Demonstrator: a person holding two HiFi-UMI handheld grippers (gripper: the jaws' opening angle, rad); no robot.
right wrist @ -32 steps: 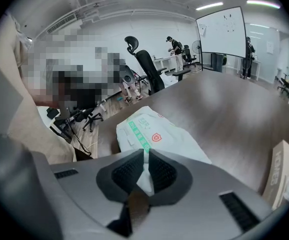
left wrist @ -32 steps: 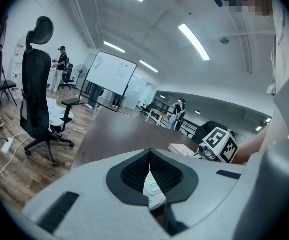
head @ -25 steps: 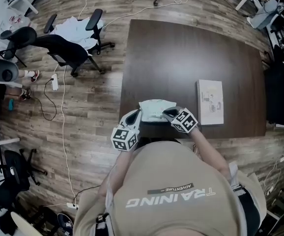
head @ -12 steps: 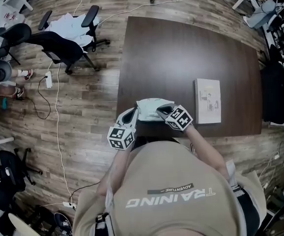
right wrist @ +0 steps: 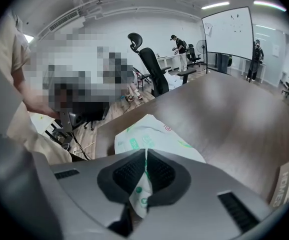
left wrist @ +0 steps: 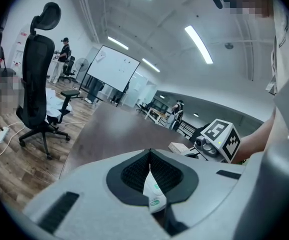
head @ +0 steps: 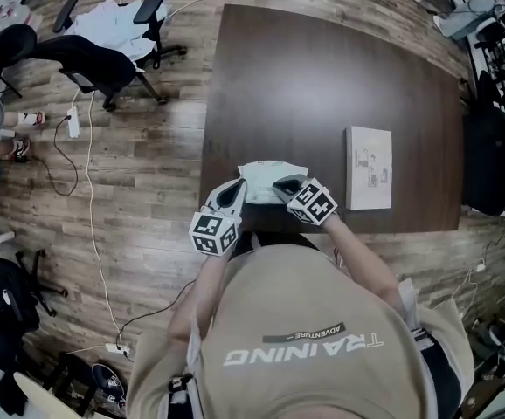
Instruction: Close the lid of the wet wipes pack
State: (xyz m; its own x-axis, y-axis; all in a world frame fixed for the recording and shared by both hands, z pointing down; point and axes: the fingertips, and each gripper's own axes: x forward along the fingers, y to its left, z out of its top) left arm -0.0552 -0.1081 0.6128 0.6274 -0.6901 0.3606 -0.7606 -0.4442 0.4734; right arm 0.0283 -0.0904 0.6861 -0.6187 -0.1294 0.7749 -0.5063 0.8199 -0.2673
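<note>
The left hand-held gripper (head: 234, 195) is clamped on the left end of the wet wipes pack (head: 266, 182). Its own view shows the jaws pressed together on a thin sliver of white-and-green film. The pack lies between the two grippers, at the near edge of the dark table (head: 322, 85), directly in front of the person. The right hand-held gripper (head: 284, 187) pinches the pack's opposite end, its jaws likewise tight on a fold of the wrapper. Well apart to its right lies a flat white box (head: 369, 180).

As for progress, no view shows the lid, so I cannot tell whether it is up or down. My reading is that the pack is only being held at both ends and the closing press is yet to come. One gripper would have to let go for that.

The head view gives the layout: both grippers flank the pack, with the box off to the side. It cannot show the jaws. The left gripper view shows only the pinched edge. The right gripper view shows the pack's puffed top running away from the jaws, and a corner of the box.
</note>
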